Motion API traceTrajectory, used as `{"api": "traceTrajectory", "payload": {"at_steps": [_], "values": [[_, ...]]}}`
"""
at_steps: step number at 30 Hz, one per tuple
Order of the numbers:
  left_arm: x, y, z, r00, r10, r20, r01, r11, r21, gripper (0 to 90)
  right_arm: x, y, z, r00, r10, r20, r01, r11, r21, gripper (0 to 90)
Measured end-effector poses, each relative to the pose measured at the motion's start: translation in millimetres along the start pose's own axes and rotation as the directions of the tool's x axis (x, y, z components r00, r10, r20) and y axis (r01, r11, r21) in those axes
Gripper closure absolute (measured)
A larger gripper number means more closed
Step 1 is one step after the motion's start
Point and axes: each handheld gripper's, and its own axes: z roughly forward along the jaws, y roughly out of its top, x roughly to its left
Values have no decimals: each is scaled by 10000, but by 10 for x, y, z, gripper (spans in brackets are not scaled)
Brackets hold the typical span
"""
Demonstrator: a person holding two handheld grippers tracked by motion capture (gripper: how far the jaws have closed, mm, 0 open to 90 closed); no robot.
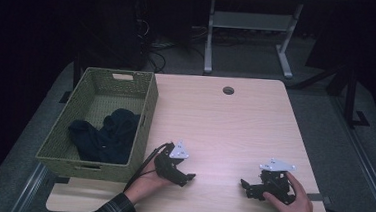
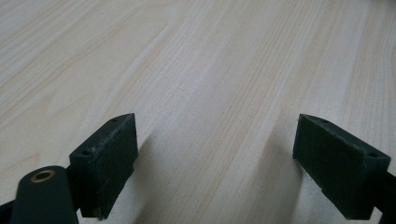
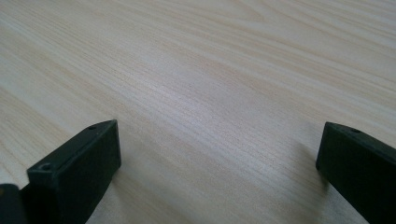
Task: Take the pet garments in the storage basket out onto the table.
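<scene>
A green woven basket stands at the table's left edge with dark blue clothing heaped inside it. My left gripper rests low on the table just right of the basket's near corner, held by a hand in a plaid sleeve, pointing right. Its jaws stand wide apart over bare wood, nothing between them. My right gripper lies near the table's front right, a hand on it, pointing left. It is open too, with bare tabletop between its jaws.
The light wooden table has a round cable hole near its far edge. Beyond it stands the grey metal frame of another table, on a dark floor with cables.
</scene>
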Motion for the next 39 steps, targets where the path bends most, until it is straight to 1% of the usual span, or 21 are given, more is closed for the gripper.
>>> {"api": "traceTrajectory", "payload": {"at_steps": [6,8,12,14,15,21,26,29,34,39], "values": [[42,3,-49,9999,-112,-77,111,9999,-110,135,0,0,0,10000,-1,-4,1,10000,1,0],[52,3,-56,9998,-216,-44,215,9996,-165,136,0,0,0,10000,-11,-8,11,10000,3,0],[55,14,-72,9998,-199,-14,199,9996,-201,136,0,0,0,10000,-18,-27,18,10000,4,0],[63,18,-83,9997,-260,17,260,9994,-244,135,0,0,0,10000,-28,-32,28,10000,2,0],[62,20,-87,9994,-354,56,355,9989,-304,135,0,0,0,10000,-28,-35,28,10000,4,0],[73,46,-128,9991,-409,98,413,9982,-440,136,-1,1,0,10000,-38,-44,38,10000,2,0],[79,52,-146,9990,-423,129,429,9978,-500,136,-1,1,0,10000,-43,-45,43,10000,1,0],[79,72,-169,9993,-352,92,357,9980,-531,136,-3,0,1,10000,-71,-46,71,10000,5,0],[81,105,-207,9992,-379,79,383,9975,-591,136,-2,0,0,10000,-67,-46,67,10000,7,0],[80,124,-239,9993,-352,132,360,9973,-638,136,-3,0,0,10000,-74,-56,74,10000,8,0]]}}
